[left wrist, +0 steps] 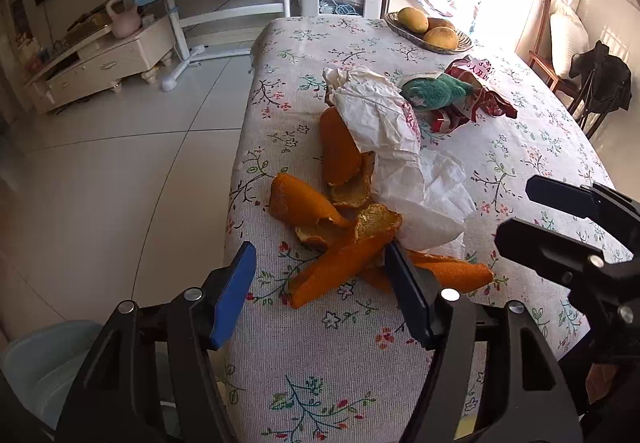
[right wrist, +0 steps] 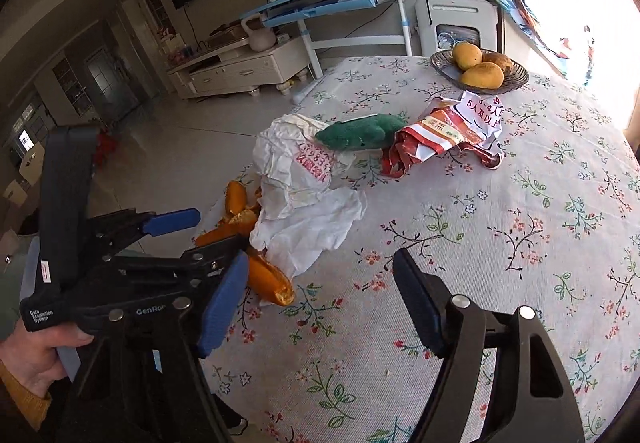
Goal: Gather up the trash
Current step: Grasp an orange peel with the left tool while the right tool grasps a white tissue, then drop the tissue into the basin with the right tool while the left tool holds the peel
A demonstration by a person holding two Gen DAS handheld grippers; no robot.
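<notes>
Orange peels (left wrist: 340,227) lie partly hidden under crumpled white paper (left wrist: 400,163); left claw (left wrist: 320,283) and right claw (right wrist: 320,303) both released

A table (left wrist: 360,355) under a floral tablecloth (right wrist: 520,243) carries orange peels (left wrist: 320,211) near its left edge, partly under crumpled white paper (left wrist: 384,123). Beyond lie a green plush toy (right wrist: 360,133) and a red snack wrapper (right wrist: 440,139). A wire basket (right wrist: 516,77) of mangoes (right wrist: 482,75) sits at the far end.

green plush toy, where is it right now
The green plush toy lies mid-table in both views, between the crumpled white paper and the red snack wrapper, overlapping both.
</notes>
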